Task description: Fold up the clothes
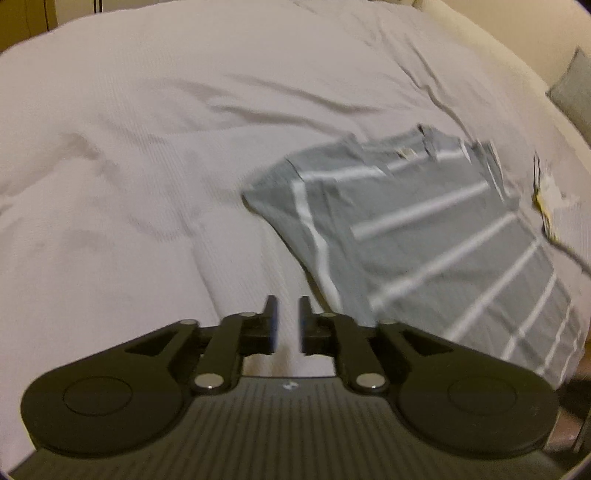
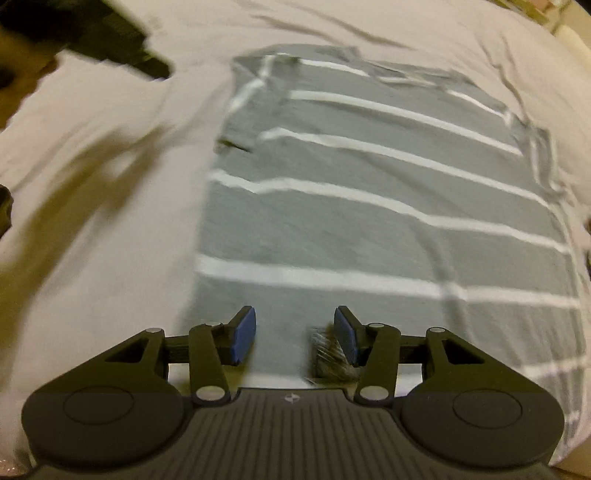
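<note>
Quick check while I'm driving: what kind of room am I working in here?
Most likely a bedroom. The grey T-shirt with white stripes lies on a wide, wrinkled pale bedspread that fills both views, with a cream padded edge, perhaps a headboard, and a grey cushion beyond it.

Shirt (image 2: pixel 369 206) lying flat on bedspread (image 1: pixel 129 147), sleeves lying folded in over body.
Left gripper (image 1: pixel 287 325) sitting over bare bedspread, left of shirt's near edge, jaws standing a little apart, nothing lying between them.
Right gripper (image 2: pixel 294 334) sitting over shirt's near part, jaws standing wide apart, cloth lying under gap.
In right wrist view, left gripper showing at far left, beyond shirt's left edge.
Pillow (image 1: pixel 574 88) lying past bedspread at far right in left wrist view.
</note>
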Available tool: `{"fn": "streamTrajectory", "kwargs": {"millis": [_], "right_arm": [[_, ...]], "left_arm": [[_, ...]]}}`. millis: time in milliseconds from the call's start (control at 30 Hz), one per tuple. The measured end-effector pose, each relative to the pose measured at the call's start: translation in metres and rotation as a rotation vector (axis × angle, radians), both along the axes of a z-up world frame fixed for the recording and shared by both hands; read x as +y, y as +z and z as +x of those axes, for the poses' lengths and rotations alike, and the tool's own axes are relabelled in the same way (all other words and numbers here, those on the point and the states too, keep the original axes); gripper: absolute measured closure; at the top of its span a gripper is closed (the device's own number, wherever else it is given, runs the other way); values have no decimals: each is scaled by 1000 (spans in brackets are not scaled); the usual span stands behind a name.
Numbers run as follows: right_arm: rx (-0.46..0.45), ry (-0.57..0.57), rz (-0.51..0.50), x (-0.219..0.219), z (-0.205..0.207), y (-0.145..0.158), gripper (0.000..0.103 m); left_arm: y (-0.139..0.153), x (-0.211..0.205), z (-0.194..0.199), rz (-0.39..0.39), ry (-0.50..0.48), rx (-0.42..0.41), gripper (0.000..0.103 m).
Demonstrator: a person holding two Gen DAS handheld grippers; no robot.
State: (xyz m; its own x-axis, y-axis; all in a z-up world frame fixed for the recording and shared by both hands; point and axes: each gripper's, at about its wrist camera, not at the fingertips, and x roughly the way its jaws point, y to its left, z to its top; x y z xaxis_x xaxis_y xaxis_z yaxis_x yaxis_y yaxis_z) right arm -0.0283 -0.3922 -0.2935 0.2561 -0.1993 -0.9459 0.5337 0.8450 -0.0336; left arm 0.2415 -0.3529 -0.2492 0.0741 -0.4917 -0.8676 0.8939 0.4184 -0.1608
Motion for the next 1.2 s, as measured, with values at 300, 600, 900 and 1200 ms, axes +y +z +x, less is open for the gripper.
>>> {"fn": "streamTrajectory", "kwargs": {"millis": [300,600,900,1200], "right_arm": [[-123,-10,-9,-94,-106,31,53],[-153,-110,-65,-206,-182,66,51],[-217,-191,-103,-292,-198,97,51],[-251,-61,-59,-422,-188,77,53]], "left_arm": [[23,0,-128,69,58,-162,49],[36,-85,-250,63,-157,-265,14],[15,-169,-325,27,-401,-394,5],[-6,-292,-383,3,-428,-461,31]]}}
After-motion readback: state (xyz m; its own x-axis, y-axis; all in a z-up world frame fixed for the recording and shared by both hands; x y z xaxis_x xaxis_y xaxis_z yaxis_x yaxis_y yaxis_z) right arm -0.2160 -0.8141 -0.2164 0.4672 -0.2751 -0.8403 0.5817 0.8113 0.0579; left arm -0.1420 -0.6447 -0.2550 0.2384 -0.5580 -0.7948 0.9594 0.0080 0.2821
